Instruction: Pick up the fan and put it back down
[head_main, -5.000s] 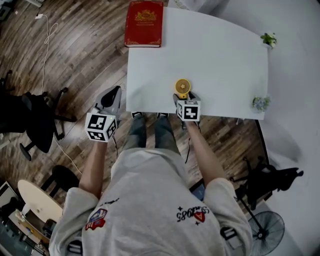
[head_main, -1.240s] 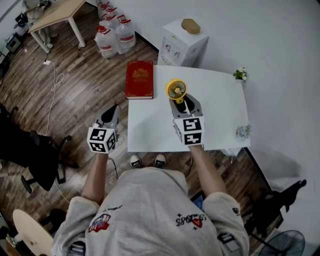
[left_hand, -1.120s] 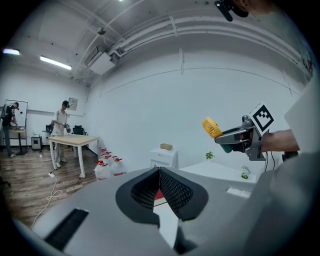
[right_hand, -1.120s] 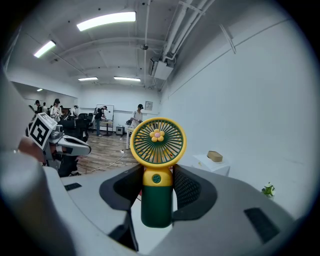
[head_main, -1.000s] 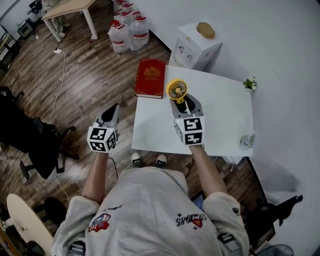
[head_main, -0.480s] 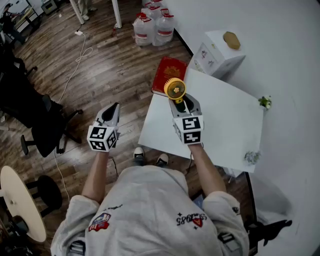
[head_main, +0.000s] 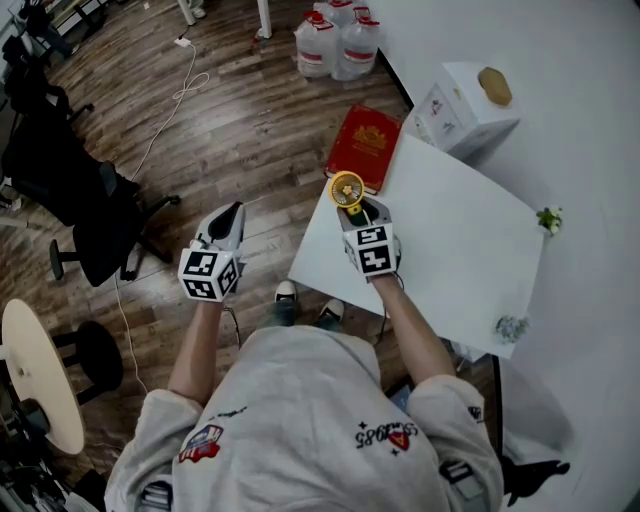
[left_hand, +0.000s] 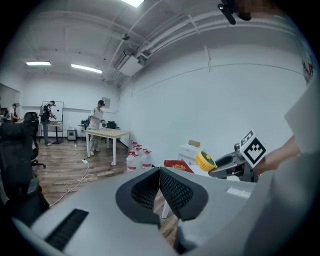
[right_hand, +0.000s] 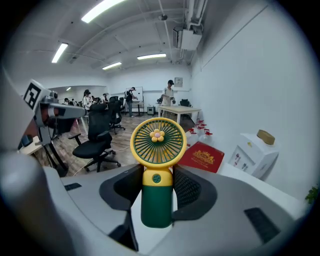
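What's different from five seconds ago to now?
The right gripper lifted the fan off the table near its front edge, raised it, and now lowers it, shut on its green handle, by the corner beside the red book. The left gripper stayed off the table's left side; it is shut, empty.

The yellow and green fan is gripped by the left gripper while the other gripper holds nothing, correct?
No: the fan is gripped by the right gripper, as the right gripper view shows. The left gripper, jaws together, holds nothing.
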